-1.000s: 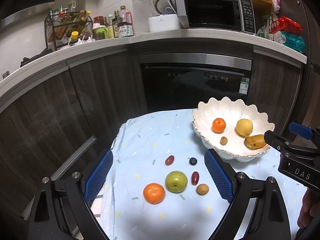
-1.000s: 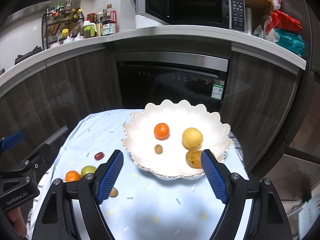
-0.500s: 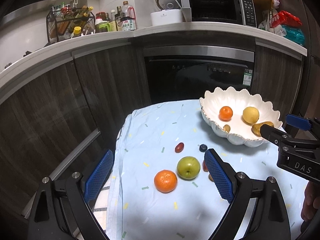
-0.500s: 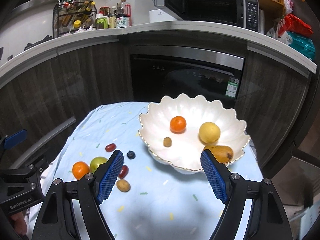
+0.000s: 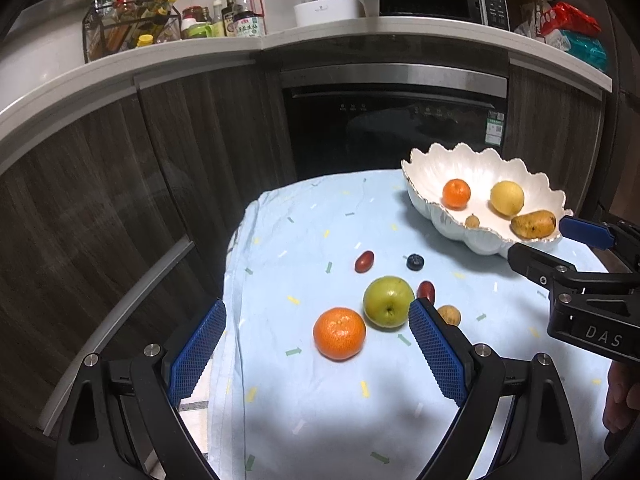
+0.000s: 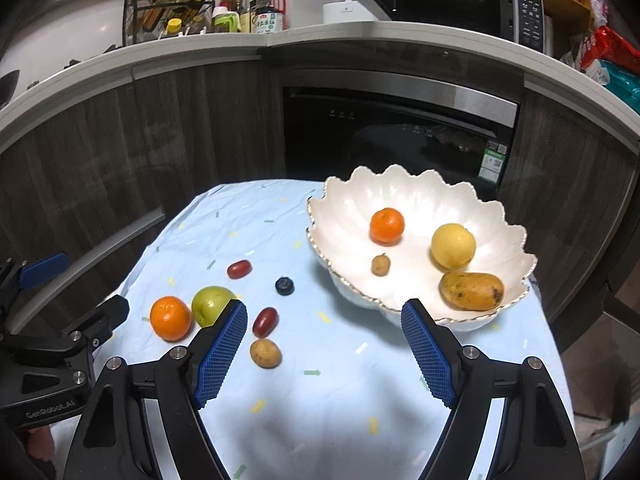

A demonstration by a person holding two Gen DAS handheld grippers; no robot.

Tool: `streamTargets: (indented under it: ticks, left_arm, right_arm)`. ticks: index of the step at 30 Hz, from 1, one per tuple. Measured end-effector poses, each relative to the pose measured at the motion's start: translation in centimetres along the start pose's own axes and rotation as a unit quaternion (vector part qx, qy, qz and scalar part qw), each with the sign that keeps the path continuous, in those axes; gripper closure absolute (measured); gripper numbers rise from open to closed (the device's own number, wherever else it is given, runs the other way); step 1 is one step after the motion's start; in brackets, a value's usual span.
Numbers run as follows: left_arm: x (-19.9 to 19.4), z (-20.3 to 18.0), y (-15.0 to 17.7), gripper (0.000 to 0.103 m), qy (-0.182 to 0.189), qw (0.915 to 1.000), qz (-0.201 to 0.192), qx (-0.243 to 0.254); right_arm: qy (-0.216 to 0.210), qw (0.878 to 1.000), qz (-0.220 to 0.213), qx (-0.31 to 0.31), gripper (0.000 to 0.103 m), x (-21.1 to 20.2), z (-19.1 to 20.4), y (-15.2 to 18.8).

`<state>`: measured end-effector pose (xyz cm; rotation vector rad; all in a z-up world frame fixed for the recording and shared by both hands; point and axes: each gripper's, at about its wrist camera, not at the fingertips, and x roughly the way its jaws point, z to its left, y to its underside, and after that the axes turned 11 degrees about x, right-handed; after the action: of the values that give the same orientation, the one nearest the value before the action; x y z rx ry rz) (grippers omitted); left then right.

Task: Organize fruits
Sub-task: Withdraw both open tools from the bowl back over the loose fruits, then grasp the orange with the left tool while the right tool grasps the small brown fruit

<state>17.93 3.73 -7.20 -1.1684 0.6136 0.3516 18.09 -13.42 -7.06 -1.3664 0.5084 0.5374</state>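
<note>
Before me stands a table (image 6: pixel 360 400). On its right half sits a bowl (image 6: pixel 348 208) holding a tangerine (image 6: pixel 386 225), a lemon (image 6: pixel 453 245), a mango (image 6: pixel 471 290) nearest me, and a small nut-like fruit (image 6: pixel 380 265). Left of the bowl, on the cloth (image 5: pixel 320 216), lie an orange (image 5: pixel 339 333) touching an apple (image 5: pixel 388 302), two grapes (image 6: pixel 239 269) (image 6: pixel 265 321), a blueberry (image 6: pixel 284 285) between them, and a longan (image 6: pixel 265 353) nearest me. Behind the table runs a counter (image 5: pixel 400 28).

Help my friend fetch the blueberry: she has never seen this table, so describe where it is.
Start at the white scalloped bowl on the blue cloth. Beside its base lies the blueberry, alone among the loose fruit. It is the only dark blue piece, smaller than the red grapes nearby.
</note>
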Motion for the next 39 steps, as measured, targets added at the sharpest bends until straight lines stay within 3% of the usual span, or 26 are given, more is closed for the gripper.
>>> streamTargets:
  ticks: [12, 22, 30, 39]
  left_arm:
    - [2.3, 0.2, 1.7, 0.011, 0.029, 0.9994, 0.016, 0.014]
    - [4.5, 0.1, 2.3, 0.017, 0.049, 0.9981, 0.03, 0.024]
    - [6.3, 0.0, 2.5, 0.032, 0.063, 0.9967, 0.043, 0.028]
    - [7.9, -0.1, 2.8, 0.038, 0.074, 0.9953, 0.054, 0.031]
  right_arm:
    - [-0.018, 0.999, 0.015, -0.025, 0.024, 1.6, 1.4, 1.4]
    - [-0.033, 0.998, 0.048, -0.036, 0.037, 3.6, 2.2, 2.5]
    - [-0.042, 0.996, 0.072, -0.037, 0.046, 5.3, 2.5, 3.1]
    - [-0.047, 0.994, 0.094, -0.038, 0.052, 6.9, 2.9, 3.6]
